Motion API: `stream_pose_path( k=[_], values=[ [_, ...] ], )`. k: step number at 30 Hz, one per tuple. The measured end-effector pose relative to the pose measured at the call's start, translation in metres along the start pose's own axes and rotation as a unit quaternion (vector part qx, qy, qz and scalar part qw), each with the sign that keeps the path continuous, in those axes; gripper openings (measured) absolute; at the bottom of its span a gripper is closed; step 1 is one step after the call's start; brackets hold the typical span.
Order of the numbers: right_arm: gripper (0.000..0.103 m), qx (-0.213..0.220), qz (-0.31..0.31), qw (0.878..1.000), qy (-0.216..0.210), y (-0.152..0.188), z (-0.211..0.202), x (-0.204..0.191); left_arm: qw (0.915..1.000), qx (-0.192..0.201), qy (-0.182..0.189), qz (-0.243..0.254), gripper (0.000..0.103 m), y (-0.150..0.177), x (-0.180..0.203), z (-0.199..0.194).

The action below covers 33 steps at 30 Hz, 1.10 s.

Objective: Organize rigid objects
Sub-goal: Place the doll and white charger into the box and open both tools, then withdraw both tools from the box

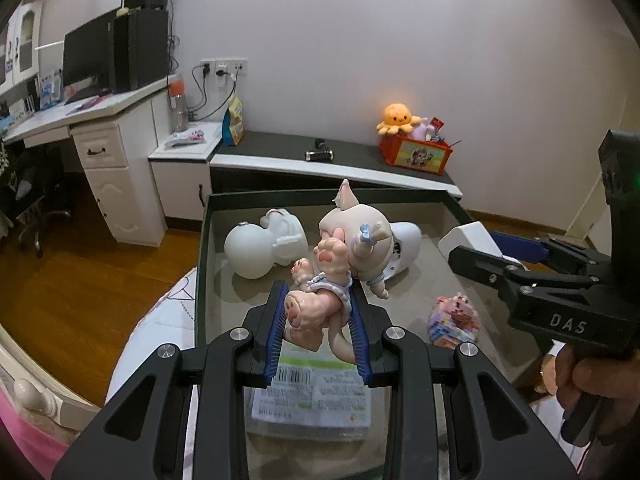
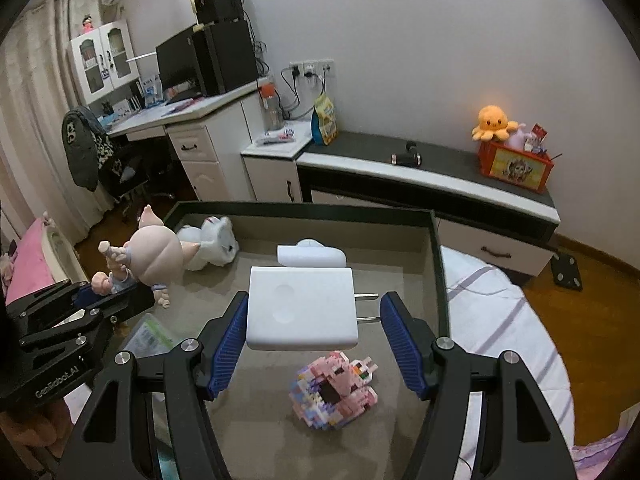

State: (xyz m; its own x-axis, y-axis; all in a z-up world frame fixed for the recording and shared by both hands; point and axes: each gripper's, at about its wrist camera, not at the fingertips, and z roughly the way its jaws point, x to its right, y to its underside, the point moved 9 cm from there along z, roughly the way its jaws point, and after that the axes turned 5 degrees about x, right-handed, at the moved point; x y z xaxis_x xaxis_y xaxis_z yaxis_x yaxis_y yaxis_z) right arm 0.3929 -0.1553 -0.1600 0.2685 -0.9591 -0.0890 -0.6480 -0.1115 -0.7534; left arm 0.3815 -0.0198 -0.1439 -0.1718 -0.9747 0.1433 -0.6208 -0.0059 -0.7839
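My left gripper [image 1: 318, 320] is shut on the legs of a pink pig doll [image 1: 344, 248] and holds it above the dark-rimmed tray [image 1: 202, 248]. The doll also shows in the right wrist view [image 2: 154, 258]. My right gripper [image 2: 312, 332] has its jaws wide. A white plug adapter [image 2: 300, 308] sits between them, touching the left pad, its prongs pointing right toward the other pad. It hangs above the tray floor [image 2: 436, 264]. A pink brick-built figure [image 2: 334, 394] lies on the tray below it.
A white bear figure [image 1: 262, 246] and a white rounded object [image 1: 406, 240] lie at the tray's back. A plastic packet with a label [image 1: 316, 394] lies under my left gripper. A low cabinet [image 2: 440, 168] with an orange toy box [image 2: 516, 168] stands behind.
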Motion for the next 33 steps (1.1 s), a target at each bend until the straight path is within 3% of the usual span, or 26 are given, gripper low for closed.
stream_pose_path(
  k=[6, 7, 8, 10, 11, 17, 33],
  values=[
    [0.072, -0.017, 0.009, 1.0, 0.003, 0.007, 0.016, 0.003, 0.9997, -0.015, -0.018, 0.004, 0.035, 0.007, -0.004, 0.011],
    [0.083, -0.016, 0.012, 1.0, 0.0, 0.006, 0.016, 0.003, 0.9997, -0.014, -0.022, 0.003, 0.049, 0.007, -0.004, 0.009],
    [0.085, -0.013, 0.02, 1.0, -0.004, 0.006, 0.015, 0.005, 0.9996, -0.009, -0.025, -0.001, 0.068, 0.007, -0.006, 0.004],
    [0.087, -0.008, 0.025, 1.0, 0.001, 0.007, 0.01, 0.007, 0.9994, 0.011, -0.031, -0.005, 0.088, 0.004, -0.009, -0.008],
    [0.087, -0.005, 0.028, 1.0, 0.009, 0.007, 0.006, 0.009, 0.9992, 0.02, -0.034, -0.005, 0.092, 0.002, -0.01, -0.015],
    [0.088, 0.013, 0.062, 0.998, 0.017, 0.011, -0.025, 0.014, 0.9983, 0.046, -0.036, -0.006, 0.1, 0.003, -0.014, -0.054],
    [0.088, 0.08, 0.077, 0.994, 0.013, 0.053, -0.159, -0.007, 0.9953, 0.094, -0.021, -0.014, 0.103, 0.042, 0.009, -0.173]
  ],
)
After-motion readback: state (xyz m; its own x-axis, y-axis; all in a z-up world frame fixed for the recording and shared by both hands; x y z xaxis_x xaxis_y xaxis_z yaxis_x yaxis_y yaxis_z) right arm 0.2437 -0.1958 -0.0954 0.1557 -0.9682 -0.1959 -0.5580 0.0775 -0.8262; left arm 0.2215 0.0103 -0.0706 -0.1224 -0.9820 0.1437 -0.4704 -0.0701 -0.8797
